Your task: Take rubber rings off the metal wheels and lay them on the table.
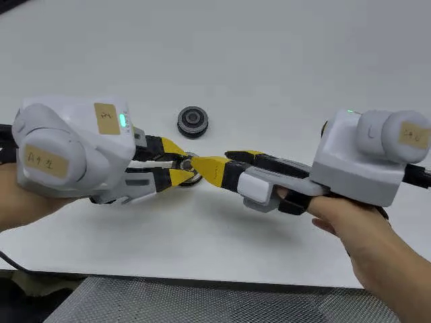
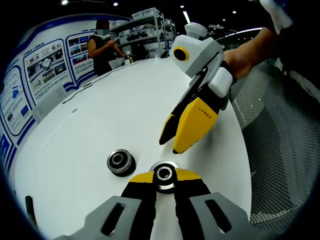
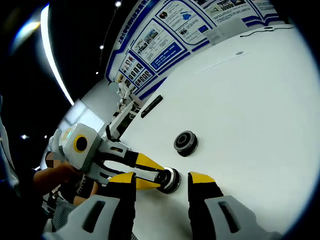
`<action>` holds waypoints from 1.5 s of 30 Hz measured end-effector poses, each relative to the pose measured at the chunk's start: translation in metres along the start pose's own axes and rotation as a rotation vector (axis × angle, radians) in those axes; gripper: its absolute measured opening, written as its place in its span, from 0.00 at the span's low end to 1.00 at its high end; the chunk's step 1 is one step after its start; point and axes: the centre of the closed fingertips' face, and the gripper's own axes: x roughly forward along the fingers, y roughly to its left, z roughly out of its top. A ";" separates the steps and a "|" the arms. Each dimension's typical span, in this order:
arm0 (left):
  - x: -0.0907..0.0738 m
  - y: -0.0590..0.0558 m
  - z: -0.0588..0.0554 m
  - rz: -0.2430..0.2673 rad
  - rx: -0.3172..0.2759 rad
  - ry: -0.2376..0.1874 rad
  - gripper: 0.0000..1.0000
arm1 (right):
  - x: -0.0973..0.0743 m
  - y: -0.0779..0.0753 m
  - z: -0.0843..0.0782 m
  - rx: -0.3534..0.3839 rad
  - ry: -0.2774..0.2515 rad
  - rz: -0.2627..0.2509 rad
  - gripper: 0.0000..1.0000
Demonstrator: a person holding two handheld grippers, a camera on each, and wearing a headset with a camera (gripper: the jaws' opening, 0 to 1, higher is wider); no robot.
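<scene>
My left tongs (image 1: 180,168) are closed on one metal wheel (image 2: 164,176), pinching it at the very tips and holding it a little above the white counter (image 1: 269,67), toward the near side. My right tongs (image 2: 169,146) come in from the right with the jaws apart. In the right gripper view the wheel sits just ahead of them, between the two yellow tips, and I judge they are not touching it yet. A dark band seems to run round the wheel's rim there (I cannot say for sure that it is the rubber ring). The second wheel (image 1: 192,122) lies flat on the counter just beyond, with its black ring on.

The weak point is my left hold. It is only a tip grip on smooth metal, so if the right tongs catch the ring and pull sideways, the wheel could twist or pop out and roll toward the near edge. The space is also tight: the right tips come in close beside the left tips, and a slightly crooked approach would knock jaw on jaw and shove the wheel loose. If the right tongs bite metal along with rubber, the ring will not peel. If it lets go suddenly, it could spring away across the counter.
</scene>
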 end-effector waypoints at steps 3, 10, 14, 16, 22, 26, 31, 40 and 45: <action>0.000 0.000 0.000 0.001 0.001 -0.001 0.13 | 0.004 0.002 -0.003 0.034 0.006 0.006 0.41; -0.001 0.000 0.000 0.002 -0.004 -0.012 0.13 | 0.008 0.003 -0.007 0.093 0.011 0.012 0.40; -0.001 -0.001 0.000 -0.005 0.001 -0.016 0.13 | 0.010 0.002 -0.009 0.125 0.020 0.013 0.40; 0.000 -0.001 0.000 -0.008 0.004 -0.015 0.13 | 0.012 0.002 -0.011 0.135 0.027 0.017 0.40; 0.000 0.000 0.000 -0.010 0.004 -0.016 0.13 | 0.014 0.003 -0.014 0.152 0.045 0.017 0.39; 0.000 0.000 0.000 -0.011 0.003 -0.017 0.13 | 0.014 0.005 -0.016 0.154 0.050 0.019 0.38; 0.000 0.000 0.000 -0.009 0.000 -0.021 0.13 | 0.012 0.007 -0.014 0.162 0.045 0.020 0.37; 0.000 0.000 0.000 -0.008 -0.001 -0.022 0.13 | 0.010 0.006 -0.017 0.184 0.063 0.020 0.34; 0.000 0.001 0.000 -0.005 -0.003 -0.023 0.13 | 0.006 0.007 -0.014 0.177 0.052 0.019 0.30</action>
